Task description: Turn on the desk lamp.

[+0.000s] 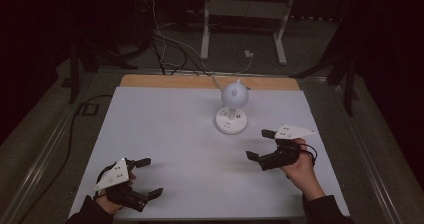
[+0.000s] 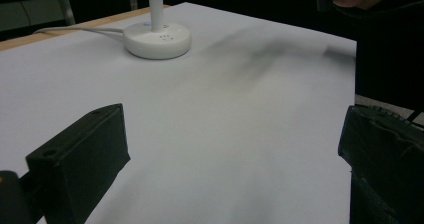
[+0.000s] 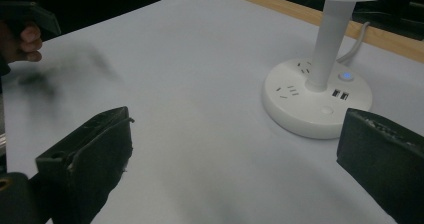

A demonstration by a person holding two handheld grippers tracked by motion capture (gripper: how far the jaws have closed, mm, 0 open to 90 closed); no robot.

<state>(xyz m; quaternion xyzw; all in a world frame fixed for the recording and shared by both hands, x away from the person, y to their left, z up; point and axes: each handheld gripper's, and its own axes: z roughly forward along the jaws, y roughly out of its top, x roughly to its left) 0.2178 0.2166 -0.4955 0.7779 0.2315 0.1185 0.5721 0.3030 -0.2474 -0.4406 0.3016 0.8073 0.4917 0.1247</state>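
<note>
White lamp (image 1: 233,106) between 2 grippers (jaws apart) on table (image 1: 165,134)

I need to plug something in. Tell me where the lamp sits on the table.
In the high view the white lamp stands on the white sheet, right of centre toward the far edge, nearer the right gripper than the left gripper.

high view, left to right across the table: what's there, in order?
left gripper → white desk lamp → right gripper, all over the white tabletop.
</note>
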